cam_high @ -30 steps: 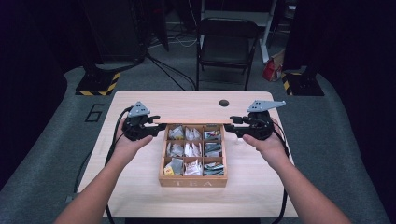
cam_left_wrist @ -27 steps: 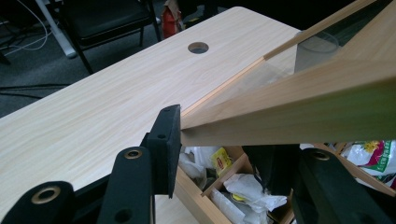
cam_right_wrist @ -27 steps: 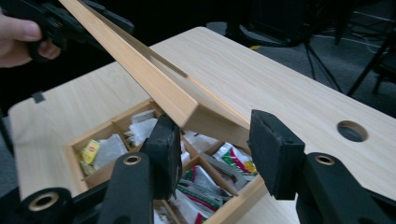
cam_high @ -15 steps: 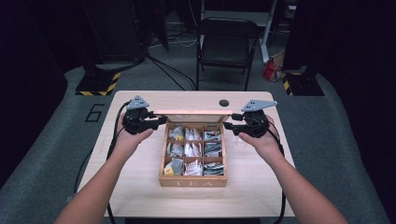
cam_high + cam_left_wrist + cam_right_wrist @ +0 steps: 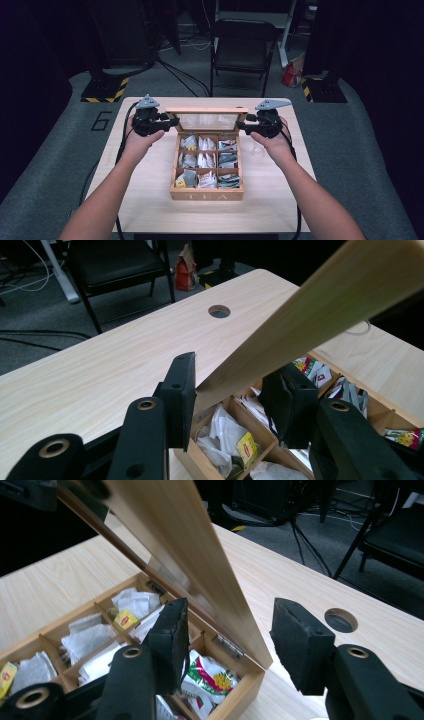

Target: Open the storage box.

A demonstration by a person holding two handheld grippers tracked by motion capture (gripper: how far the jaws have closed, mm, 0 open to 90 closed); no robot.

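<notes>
Left gripper view: open left gripper [image 5: 235, 390] astride the raised lid [image 5: 320, 315]; right gripper view: right gripper [image 5: 230, 642] likewise open.

High view: fixed overhead on person's side, faces forward and down toward 12 o'clock, far enough to take in whole pale wooden table [image 5: 150, 200].

Left gripper view: rides low, close, looks between own jaws at raised wooden lid [image 5: 320, 315] edge-on.

Right gripper view: likewise close, same lid [image 5: 185, 545] from opposite end.

Shared by all: light wooden compartmented tea box [image 5: 206, 192] holding paper sachets; round hole in tabletop [image 5: 219, 311] at 12 o'clock in both gripper views.
</notes>
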